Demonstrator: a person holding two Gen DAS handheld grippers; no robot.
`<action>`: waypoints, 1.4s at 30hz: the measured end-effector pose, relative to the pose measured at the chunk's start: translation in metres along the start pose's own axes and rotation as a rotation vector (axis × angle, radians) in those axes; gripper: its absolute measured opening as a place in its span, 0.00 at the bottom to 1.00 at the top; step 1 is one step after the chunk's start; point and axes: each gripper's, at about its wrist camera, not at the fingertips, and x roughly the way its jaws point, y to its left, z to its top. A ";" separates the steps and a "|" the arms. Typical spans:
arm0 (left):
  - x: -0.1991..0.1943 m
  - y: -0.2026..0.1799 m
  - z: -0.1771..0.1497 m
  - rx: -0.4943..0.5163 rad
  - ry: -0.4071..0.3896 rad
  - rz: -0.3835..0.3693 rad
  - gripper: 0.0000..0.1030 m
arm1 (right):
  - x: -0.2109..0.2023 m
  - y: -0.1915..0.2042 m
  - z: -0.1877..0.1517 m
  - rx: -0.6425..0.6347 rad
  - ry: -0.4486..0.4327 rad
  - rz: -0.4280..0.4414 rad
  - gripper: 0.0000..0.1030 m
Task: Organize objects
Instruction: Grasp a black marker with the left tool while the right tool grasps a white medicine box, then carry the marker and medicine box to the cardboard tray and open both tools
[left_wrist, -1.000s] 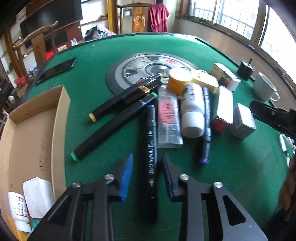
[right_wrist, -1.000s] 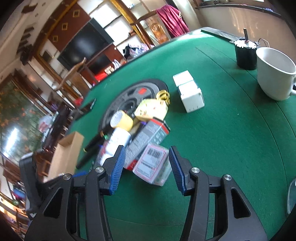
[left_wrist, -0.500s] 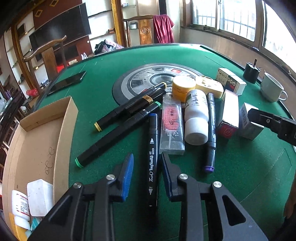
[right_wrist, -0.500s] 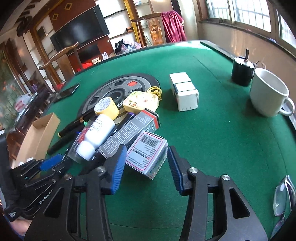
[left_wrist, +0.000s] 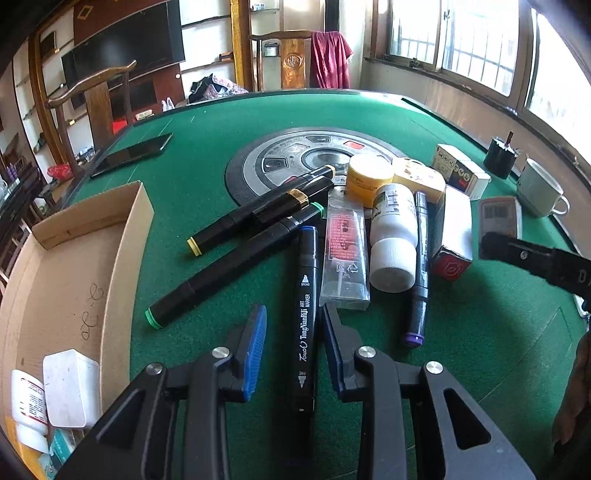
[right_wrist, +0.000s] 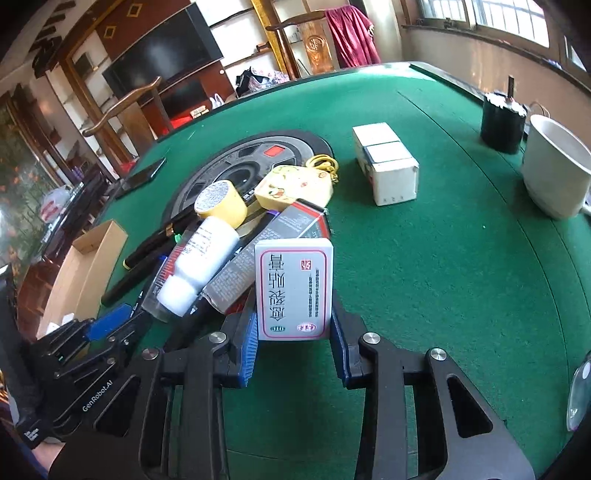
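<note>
2 tongs narrowing | right tongs (right_wrist: 293, 345) now clamp medicine box (right_wrist: 294, 288) | left tongs (left_wrist: 293, 350) straddle marker (left_wrist: 306, 314), unclamped

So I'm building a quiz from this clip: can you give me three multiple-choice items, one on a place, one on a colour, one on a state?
1. Where is the cardboard tray?
A. left of the marker pile
B. beside the white mug
C. on the grey disc

2. What colour is the end cap of the marker lying nearest the tray?
A. red
B. green
C. white

3. What is the right hand-held gripper doing?
A. hanging open over bare felt
B. clamping a pen
C. closed on the white medicine box

Answers:
1 A: in the left wrist view the tray sits at the left table edge.
2 B: its near tip is green.
3 C: both blue pads press the box's sides; the jaws have just been closing.
</note>
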 end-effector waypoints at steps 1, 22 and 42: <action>-0.001 0.000 0.000 0.000 -0.002 -0.020 0.14 | -0.004 0.000 0.001 0.000 -0.017 0.003 0.32; -0.028 0.020 0.005 -0.099 -0.113 -0.086 0.13 | -0.029 0.015 0.007 -0.062 -0.166 0.037 0.32; -0.065 0.034 -0.005 -0.163 -0.227 -0.098 0.13 | -0.038 0.039 -0.004 -0.175 -0.213 0.078 0.32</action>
